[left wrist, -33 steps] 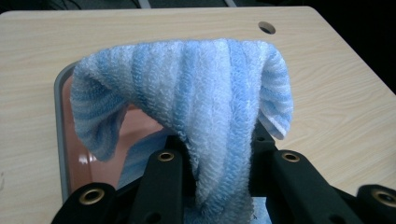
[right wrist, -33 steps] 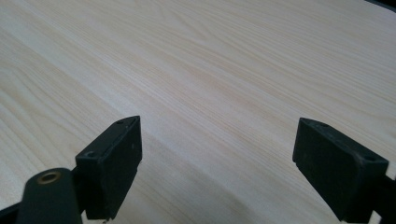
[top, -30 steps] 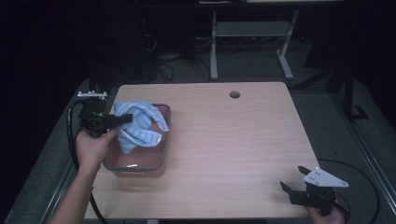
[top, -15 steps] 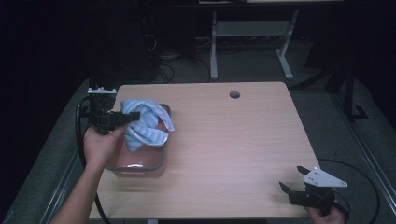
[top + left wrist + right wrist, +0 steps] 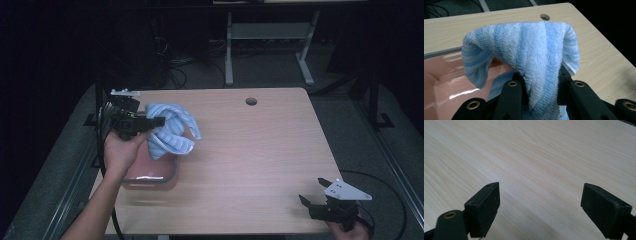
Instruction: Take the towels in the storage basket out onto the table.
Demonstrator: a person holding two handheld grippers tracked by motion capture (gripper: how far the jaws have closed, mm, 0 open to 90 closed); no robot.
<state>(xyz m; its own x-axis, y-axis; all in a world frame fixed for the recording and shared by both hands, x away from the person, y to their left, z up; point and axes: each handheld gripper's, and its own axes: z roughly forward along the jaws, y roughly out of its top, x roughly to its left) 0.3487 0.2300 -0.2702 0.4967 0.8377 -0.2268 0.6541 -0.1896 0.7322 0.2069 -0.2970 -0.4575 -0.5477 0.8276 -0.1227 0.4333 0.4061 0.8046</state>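
The wooden table takes up the middle of the high view, its pale top bare across the centre and right, with a small round cable hole near its far edge. On its left side sits a pink tray, shallow and glossy; in the left gripper view its rim and shiny floor run along the lower left of the frame, below and behind the hanging cloth. Above the tray's upper right part hangs the blue striped towel, bunched and folded over on itself, clear of the tray floor as far as can be judged; it droops because it is held at one pinched fold only, so the loose ends fall to either side. The left gripper, at the centre left of the high view, is clamped on that fold: in the left gripper view the towel rises between the two black jaws at the bottom of the frame and arches forward over them. The grip looks meant to lift the cloth out of the tray toward the open tabletop to the right. The right gripper rests at the lower right corner of the high view, well apart from the towel, its jaws standing wide apart over bare wood with nothing between them, seemingly waiting.
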